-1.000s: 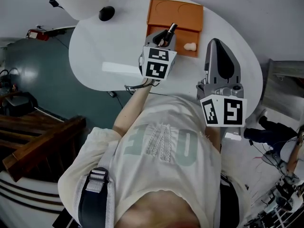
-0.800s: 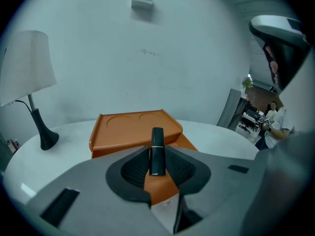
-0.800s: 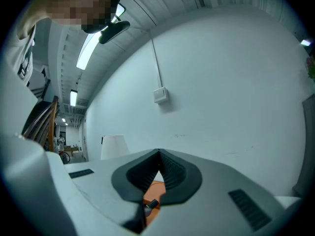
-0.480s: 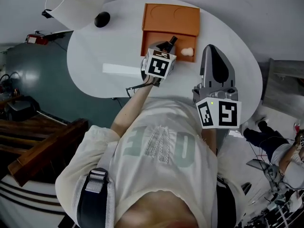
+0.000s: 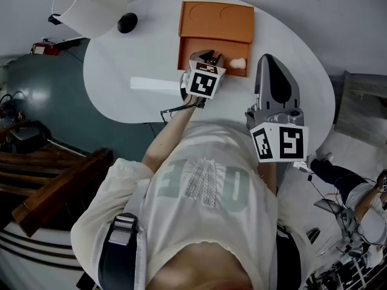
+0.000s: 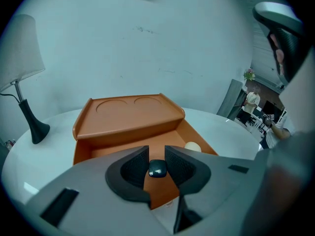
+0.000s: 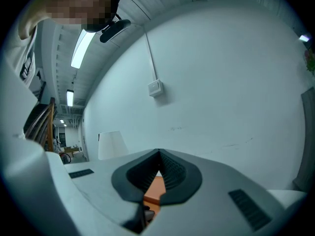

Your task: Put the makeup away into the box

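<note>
Fingers of the left gripper stand narrowly apart, clamped on a small black makeup piece with a glossy rounded-square end. The piece sits between the two ribbed pads, set back from the tips and touching both. In the head view this gripper tilts downward over the near, open compartment of the orange plastic box. Cannot tell whether the piece touches the compartment floor.

The right gripper has its fingers closed tip to tip with nothing between them. It is held level just right of the box, above the white round tabletop.

Further in, a beige egg-shaped sponge lies in the compartment's right corner, apart from the left gripper. Behind it is the box's raised tier with two round recesses.

Far left, a lamp with black base and white shade stands on the tabletop.
</note>
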Motion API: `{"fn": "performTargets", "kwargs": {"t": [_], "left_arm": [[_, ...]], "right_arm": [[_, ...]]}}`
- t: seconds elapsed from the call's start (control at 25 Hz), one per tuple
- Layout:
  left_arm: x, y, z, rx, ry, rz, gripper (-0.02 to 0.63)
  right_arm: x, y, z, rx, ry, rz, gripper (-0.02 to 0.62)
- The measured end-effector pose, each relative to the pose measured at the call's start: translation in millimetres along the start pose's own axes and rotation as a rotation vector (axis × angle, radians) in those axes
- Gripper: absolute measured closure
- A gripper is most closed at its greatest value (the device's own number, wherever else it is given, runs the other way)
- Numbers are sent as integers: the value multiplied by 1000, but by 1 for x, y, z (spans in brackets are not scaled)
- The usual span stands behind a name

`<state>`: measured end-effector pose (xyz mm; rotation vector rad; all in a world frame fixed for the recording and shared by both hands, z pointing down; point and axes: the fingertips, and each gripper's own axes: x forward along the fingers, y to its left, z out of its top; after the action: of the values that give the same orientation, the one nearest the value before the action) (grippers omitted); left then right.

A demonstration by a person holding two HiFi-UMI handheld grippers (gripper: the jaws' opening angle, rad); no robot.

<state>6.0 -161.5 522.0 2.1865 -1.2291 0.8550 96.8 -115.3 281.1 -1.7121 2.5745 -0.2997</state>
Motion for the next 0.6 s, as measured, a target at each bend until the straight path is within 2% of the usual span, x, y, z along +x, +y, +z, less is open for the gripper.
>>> {"fn": "performTargets", "kwargs": {"t": [0.08,0.12,0.16,0.2,0.44,0.6], "left_arm": [[-1,1,4,-7,-23,3,505],[-3,0,7,-9,-44,-2,479],[-5,-1,11,-10,-67,-9,412],[-8,-3,14,-8,-87,-16,371],[-31,-3,31,-20,-158,-33,362],[-62,5,61,-23,-263,-11,364]], "right_arm": [[-1,0,0,0,2,-1,591],[-2,0,0,0,4,-2,591],[-2,1,-1,0,5,-3,591],[-2,2,-1,0,5,-3,591],[-1,8,0,-10,3,8,591],[-1,12,1,-21,2,21,591]]}}
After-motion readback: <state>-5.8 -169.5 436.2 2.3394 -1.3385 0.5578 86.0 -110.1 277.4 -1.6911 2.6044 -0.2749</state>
